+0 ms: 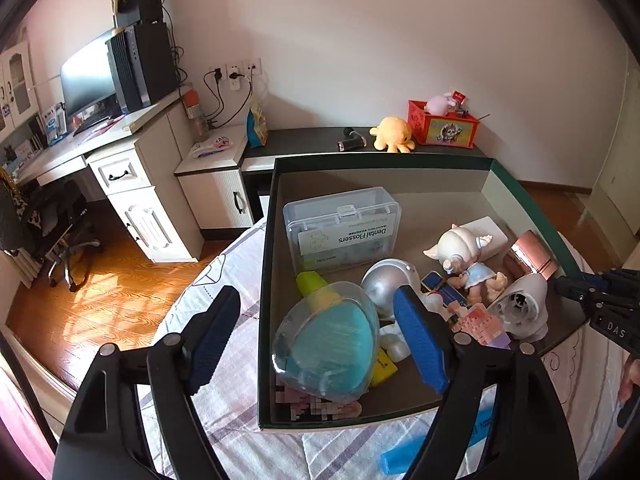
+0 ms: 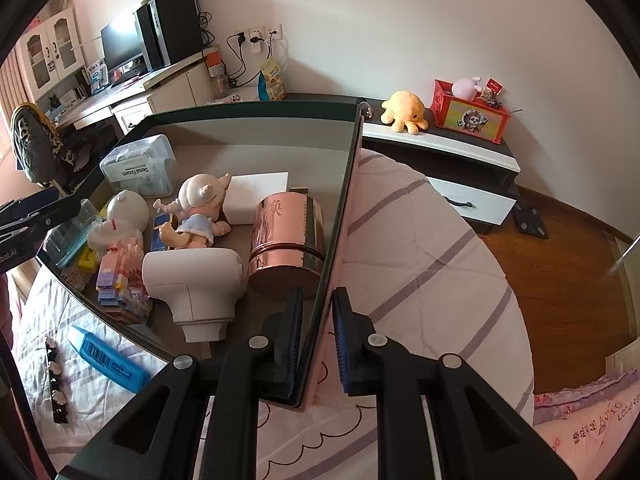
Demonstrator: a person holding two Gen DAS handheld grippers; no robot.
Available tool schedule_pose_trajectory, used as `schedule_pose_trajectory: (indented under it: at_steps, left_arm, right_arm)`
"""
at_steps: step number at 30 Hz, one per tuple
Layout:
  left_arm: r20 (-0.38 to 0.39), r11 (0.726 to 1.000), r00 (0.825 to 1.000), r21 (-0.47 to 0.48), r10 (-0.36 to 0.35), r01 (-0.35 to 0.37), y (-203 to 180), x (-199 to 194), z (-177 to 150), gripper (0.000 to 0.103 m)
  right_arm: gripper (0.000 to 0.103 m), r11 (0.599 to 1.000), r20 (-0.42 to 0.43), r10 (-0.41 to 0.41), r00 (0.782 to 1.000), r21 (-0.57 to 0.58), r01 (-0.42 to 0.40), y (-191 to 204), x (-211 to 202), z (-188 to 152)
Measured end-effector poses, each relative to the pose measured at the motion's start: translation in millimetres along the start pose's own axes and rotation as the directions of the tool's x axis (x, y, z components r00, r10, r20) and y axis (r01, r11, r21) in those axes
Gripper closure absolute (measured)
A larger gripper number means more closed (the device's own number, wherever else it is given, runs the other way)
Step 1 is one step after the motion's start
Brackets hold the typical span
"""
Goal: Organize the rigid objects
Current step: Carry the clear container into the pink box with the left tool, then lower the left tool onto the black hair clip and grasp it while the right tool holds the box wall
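Observation:
A dark green cardboard box (image 1: 384,160) lies on the bed, filled with rigid items. My left gripper (image 1: 318,300) stands open over its near left corner. A clear egg-shaped case (image 1: 328,344) with a blue insert lies between the fingers, touching neither pad. My right gripper (image 2: 318,296) is shut on the box's right wall (image 2: 340,208), one pad on each side. Inside are a Dental Flossers case (image 1: 344,228), a doll (image 2: 196,208), a rose-gold tin (image 2: 286,240), a white dryer-like device (image 2: 196,280) and a brick figure (image 2: 120,276).
On the striped quilt (image 2: 420,248) in front of the box lie a blue tube (image 2: 108,360) and a black hair clip (image 2: 56,376). Beyond stands a dark shelf with a yellow plush octopus (image 1: 394,134) and a red box (image 1: 442,124). A desk (image 1: 132,160) is at left.

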State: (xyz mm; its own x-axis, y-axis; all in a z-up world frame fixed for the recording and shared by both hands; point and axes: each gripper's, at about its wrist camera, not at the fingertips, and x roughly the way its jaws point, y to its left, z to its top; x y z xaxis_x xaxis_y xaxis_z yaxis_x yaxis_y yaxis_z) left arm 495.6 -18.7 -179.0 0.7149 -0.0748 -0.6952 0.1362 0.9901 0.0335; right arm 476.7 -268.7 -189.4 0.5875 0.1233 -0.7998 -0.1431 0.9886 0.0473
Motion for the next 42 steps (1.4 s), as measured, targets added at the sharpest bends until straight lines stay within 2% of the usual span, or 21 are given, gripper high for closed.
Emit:
schedule_pose_trajectory:
  at_steps: [2,6,8,12,18,21,25,27,28,29,31,35,42]
  left_arm:
    - [0.015,1.0,1.0,-0.001,0.021,-0.021,2,-5,-3,0.012]
    - [0.033,0.998,0.998,-0.003,0.061,-0.061,6,-19,-11,0.007]
    - [0.034,0.997,0.997,-0.017,0.072,-0.072,10,-26,-17,0.001]
    - [0.025,0.993,0.993,-0.047,0.112,-0.111,14,-42,-36,0.001]
    - [-0.078,0.99,0.993,-0.101,0.092,-0.1,6,-51,-76,0.0]
    - [-0.135,0.991,0.987,-0.096,0.085,-0.098,-5,-49,-103,0.0]
    - [-0.225,0.987,0.971,-0.115,0.084,-0.112,-7,-39,-136,0.0]
    - [-0.212,0.986,0.975,-0.133,0.067,-0.097,-3,-37,-142,0.002]
    - [-0.191,0.985,0.978,-0.138,0.081,-0.108,-1,-40,-142,0.017]
    - [-0.174,0.983,0.98,-0.14,0.096,-0.121,2,-43,-140,0.044]
    - [-0.167,0.981,0.982,-0.154,0.091,-0.117,11,-43,-136,0.07]
    - [-0.163,0.983,0.983,-0.153,0.08,-0.105,23,-39,-131,0.084]
    - [-0.149,0.978,0.989,-0.207,-0.019,-0.013,46,-40,-129,0.084]
  right_arm:
    - [0.088,1.0,0.001,0.002,1.0,0.003,-0.002,0,0,0]
    - [0.088,1.0,-0.001,-0.001,1.0,0.004,0.001,1,0,0]
    - [0.088,1.0,-0.002,0.0,1.0,0.008,0.0,0,0,-1]
    - [0.088,1.0,-0.006,-0.002,1.0,0.008,0.002,-1,1,-1]
    - [0.088,1.0,-0.013,0.0,1.0,0.008,0.0,-1,1,-1]
    - [0.088,1.0,-0.014,0.001,1.0,0.01,-0.001,-1,0,-1]
    - [0.088,1.0,-0.017,0.003,1.0,0.01,-0.003,-1,0,-1]
    - [0.088,1.0,-0.016,0.003,1.0,0.01,-0.003,-1,0,-1]
    - [0.088,1.0,-0.016,0.004,1.0,0.011,-0.003,-1,0,-1]
    - [0.088,1.0,-0.016,0.004,1.0,0.012,-0.004,-1,0,-1]
    - [0.088,1.0,-0.016,0.004,1.0,0.012,-0.004,-1,0,-1]
    - [0.088,1.0,-0.017,0.003,1.0,0.013,-0.003,-1,1,-2]
    - [0.088,1.0,-0.019,0.002,1.0,0.014,-0.002,0,1,-3]
